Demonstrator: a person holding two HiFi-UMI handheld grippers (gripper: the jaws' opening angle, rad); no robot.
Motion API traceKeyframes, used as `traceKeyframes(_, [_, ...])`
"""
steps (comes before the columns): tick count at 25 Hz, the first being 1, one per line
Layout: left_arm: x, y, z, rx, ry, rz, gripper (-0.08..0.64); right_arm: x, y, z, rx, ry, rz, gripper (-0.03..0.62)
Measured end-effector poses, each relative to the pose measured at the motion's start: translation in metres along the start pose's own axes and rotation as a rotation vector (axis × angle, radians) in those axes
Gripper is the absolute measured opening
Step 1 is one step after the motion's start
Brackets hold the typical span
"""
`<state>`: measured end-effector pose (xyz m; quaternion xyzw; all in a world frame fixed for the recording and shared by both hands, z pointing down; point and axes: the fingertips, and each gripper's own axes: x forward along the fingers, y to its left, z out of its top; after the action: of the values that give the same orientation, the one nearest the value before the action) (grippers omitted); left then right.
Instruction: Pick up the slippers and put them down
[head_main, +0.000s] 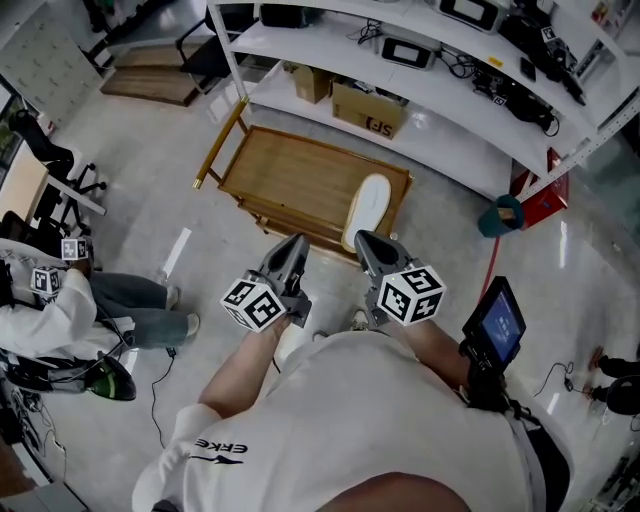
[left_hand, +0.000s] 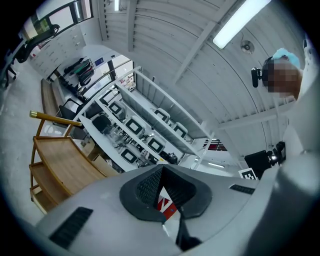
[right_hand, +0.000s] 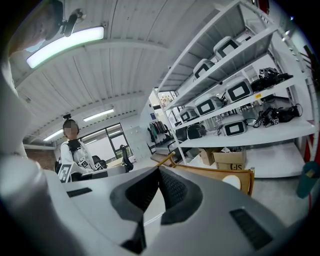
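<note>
Fingers pressed together, seemingly empty, on left gripper and right gripper. White slipper just ahead on wooden rack. Pickup pending: spread, reach, pinch.

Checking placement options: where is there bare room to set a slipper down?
The wooden rack is bare left of the white slipper at its right end. Bare floor lies between the rack and the seated person. The white shelves behind are crowded with devices, cables and cardboard boxes.
</note>
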<state>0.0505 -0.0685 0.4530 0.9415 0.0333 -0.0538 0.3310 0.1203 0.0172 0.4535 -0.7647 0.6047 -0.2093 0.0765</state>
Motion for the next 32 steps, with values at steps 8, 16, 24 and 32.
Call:
traceKeyframes(8, [0.002,0.003,0.001,0.001,-0.009,0.008,0.003,0.004,0.002,-0.003,0.000,0.006,0.009,0.005])
traceKeyframes(16, [0.003,0.002,0.000,-0.004,-0.007,0.004,0.003,0.004,0.004,-0.005,0.009,0.014,0.007,0.005])
traceKeyframes(24, [0.000,0.001,-0.004,-0.016,-0.008,0.014,0.003,0.001,0.005,-0.011,0.021,0.023,0.001,0.005])
traceKeyframes(32, [0.001,0.008,-0.003,-0.010,-0.004,0.039,0.003,0.006,0.005,-0.011,0.018,0.030,0.012,0.005])
